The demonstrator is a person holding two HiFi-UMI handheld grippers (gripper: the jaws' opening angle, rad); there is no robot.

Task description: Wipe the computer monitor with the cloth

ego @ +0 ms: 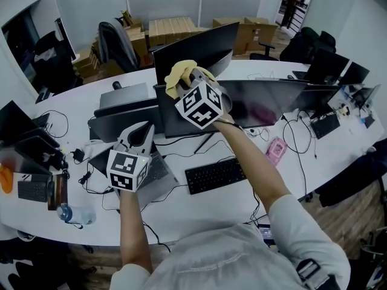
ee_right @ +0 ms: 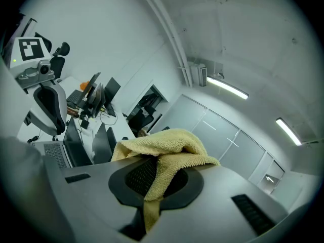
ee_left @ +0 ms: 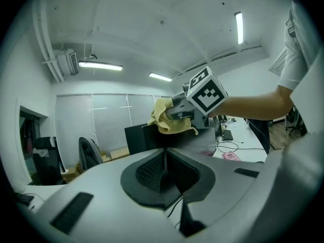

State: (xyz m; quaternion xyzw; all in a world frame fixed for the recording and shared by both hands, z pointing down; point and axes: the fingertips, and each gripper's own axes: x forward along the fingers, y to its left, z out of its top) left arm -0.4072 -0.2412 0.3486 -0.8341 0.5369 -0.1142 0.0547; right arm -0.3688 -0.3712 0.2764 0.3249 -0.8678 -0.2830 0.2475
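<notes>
Over the desk [ego: 181,213], at the upper left corner of the monitor [ego: 272,101]: yellow cloth [ego: 177,72], bunched, clamped between the jaws of the right gripper [ego: 188,80]. Jaw tips are buried under its folds; contact with the screen cannot be made out. Marker cube and forearm cover part of the monitor. Left gripper [ego: 145,129]: jaws together, empty, lower, left of the keyboard [ego: 214,175], apart from the cloth.

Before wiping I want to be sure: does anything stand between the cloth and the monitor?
Nothing visible does. The right gripper holds the cloth at the monitor's top edge; the left gripper, shut and empty, hangs lower left, apart.
</notes>
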